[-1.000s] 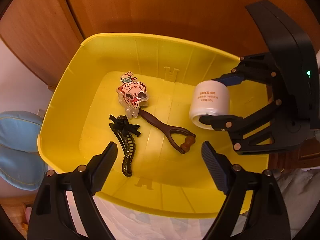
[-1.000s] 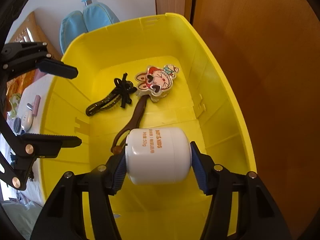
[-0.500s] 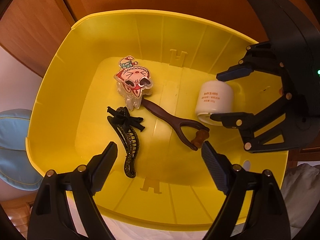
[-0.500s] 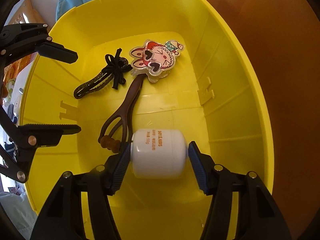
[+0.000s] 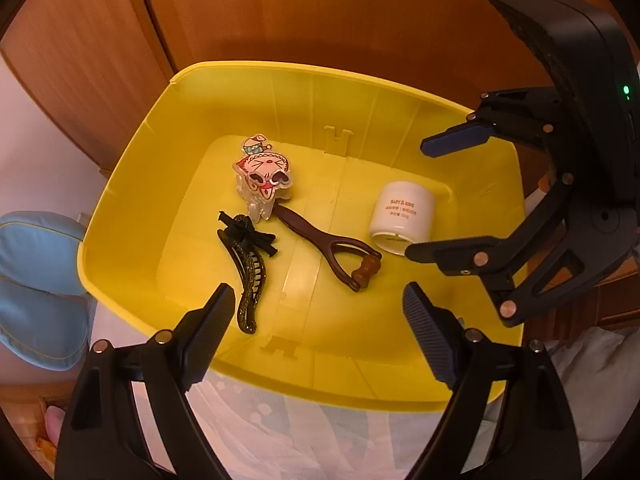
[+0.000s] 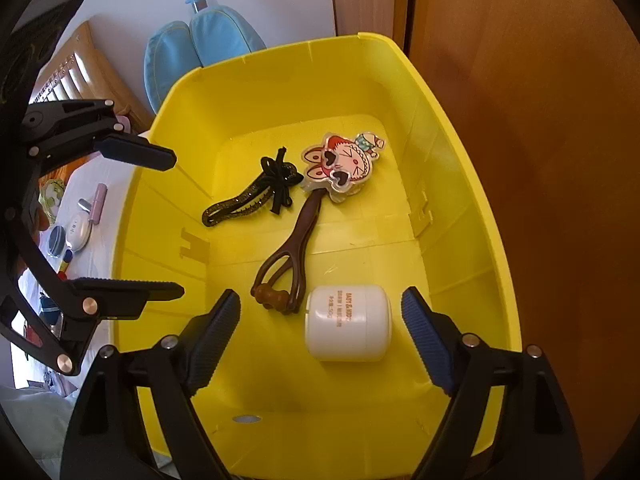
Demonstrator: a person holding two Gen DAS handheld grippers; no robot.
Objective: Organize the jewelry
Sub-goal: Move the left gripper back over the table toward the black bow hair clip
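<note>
A yellow plastic bin (image 5: 120,216) (image 6: 452,184) holds a white cream jar (image 5: 402,216) (image 6: 348,322) lying on its side. Beside the jar lie a brown roller massager (image 5: 320,240) (image 6: 298,240), a black bow hair clip (image 5: 250,264) (image 6: 256,196) and a cartoon rabbit clip (image 5: 264,176) (image 6: 340,166). My right gripper (image 6: 320,296) (image 5: 416,198) hovers over the jar; its jaws are opening and the pads stand clear of the jar. My left gripper (image 5: 318,292) (image 6: 176,224) hangs open and empty above the bin's near edge.
Wooden wardrobe doors (image 5: 280,12) stand right behind the bin. A blue cushion (image 5: 36,288) (image 6: 204,36) sits by one end. Small cosmetics (image 6: 80,228) lie on a white bedsheet (image 5: 260,420) beside the bin.
My right gripper let go of the white jar, which now rests on the bin floor, and its jaws spread wide. Both grippers have risen away from the bin.
</note>
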